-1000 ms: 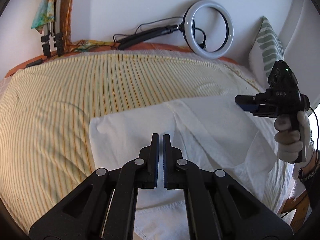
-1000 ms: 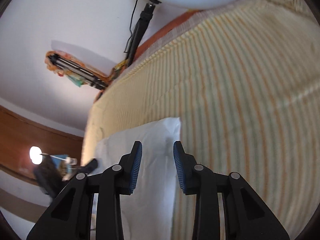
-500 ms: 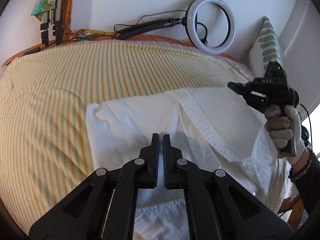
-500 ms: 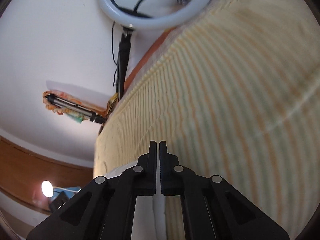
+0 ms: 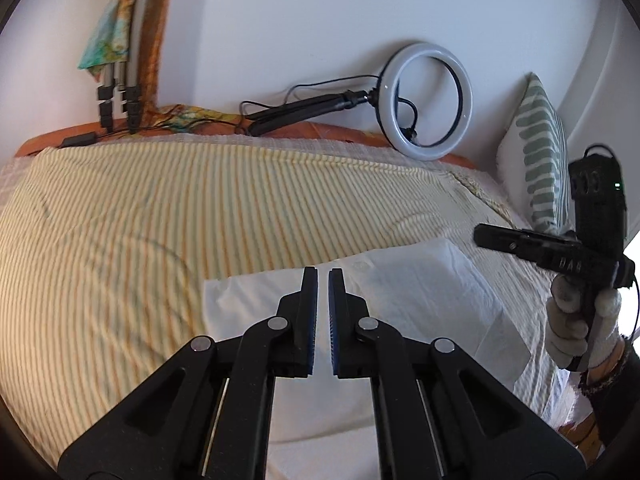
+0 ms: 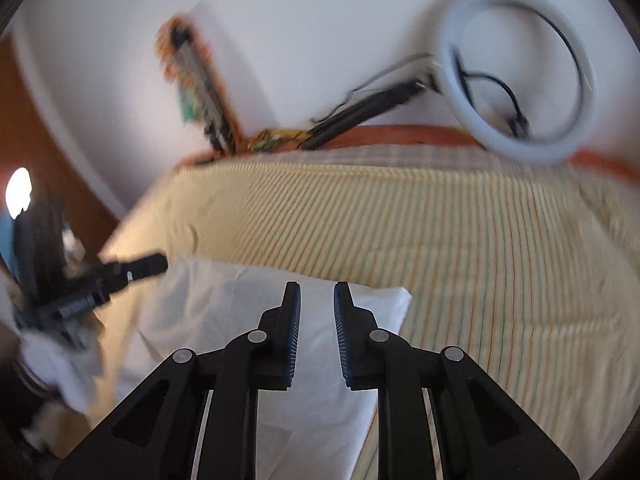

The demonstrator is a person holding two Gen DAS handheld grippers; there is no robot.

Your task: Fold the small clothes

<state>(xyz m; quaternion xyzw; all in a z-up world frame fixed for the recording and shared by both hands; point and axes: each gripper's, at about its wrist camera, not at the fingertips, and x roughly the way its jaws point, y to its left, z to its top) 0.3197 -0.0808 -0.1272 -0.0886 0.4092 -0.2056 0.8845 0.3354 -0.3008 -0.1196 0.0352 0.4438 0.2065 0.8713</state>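
White cloth [image 5: 420,292] lies folded flat on the striped bed [image 5: 160,220]; maybe one fold is left. Left gripper [image 5: 323,280] is pressed nearly together and empty; right gripper [image 6: 317,300] is opening, empty.

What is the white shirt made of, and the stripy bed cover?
The white shirt looks like thin woven cotton, matte: it creases softly and folds flat. The stripy bed cover seems a thicker woven fabric, also matte, with fine yellow and green lines and gentle wrinkles.
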